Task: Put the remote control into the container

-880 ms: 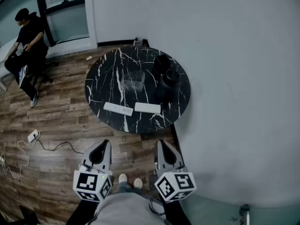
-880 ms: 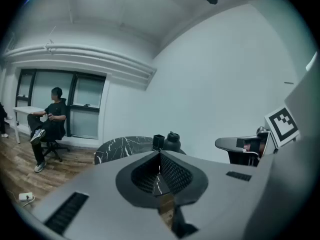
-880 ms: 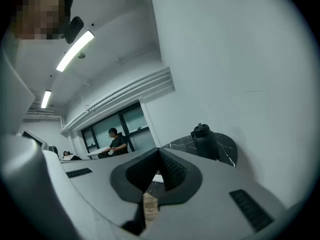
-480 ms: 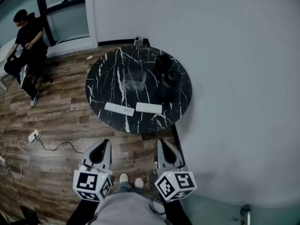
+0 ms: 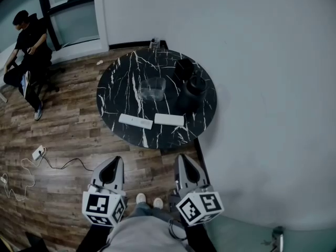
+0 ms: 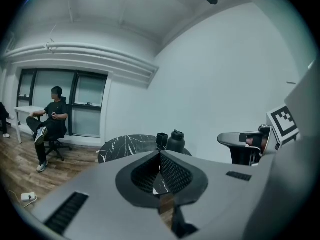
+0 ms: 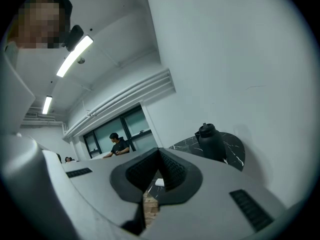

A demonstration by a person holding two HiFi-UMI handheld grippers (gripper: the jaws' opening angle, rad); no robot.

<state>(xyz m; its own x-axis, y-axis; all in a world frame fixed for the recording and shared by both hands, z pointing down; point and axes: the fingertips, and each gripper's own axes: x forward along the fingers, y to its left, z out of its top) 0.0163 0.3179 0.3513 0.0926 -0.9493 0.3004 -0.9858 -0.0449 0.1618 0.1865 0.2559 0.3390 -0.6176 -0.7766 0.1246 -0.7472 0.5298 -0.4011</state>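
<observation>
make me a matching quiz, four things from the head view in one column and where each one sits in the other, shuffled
1 clear container
2 black bottle
3 left-hand white remote
4 white power block

A near part of the table
B wooden floor, left of the table
C middle of the table
D right side of the table

Pairs: 1-C, 2-D, 3-A, 4-B

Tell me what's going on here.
A person stands short of a round black marble table, with the left gripper and right gripper both shut and empty. Nothing is handled yet. A white remote control and a second white remote lie at the table's near edge, the clear container behind them.
</observation>
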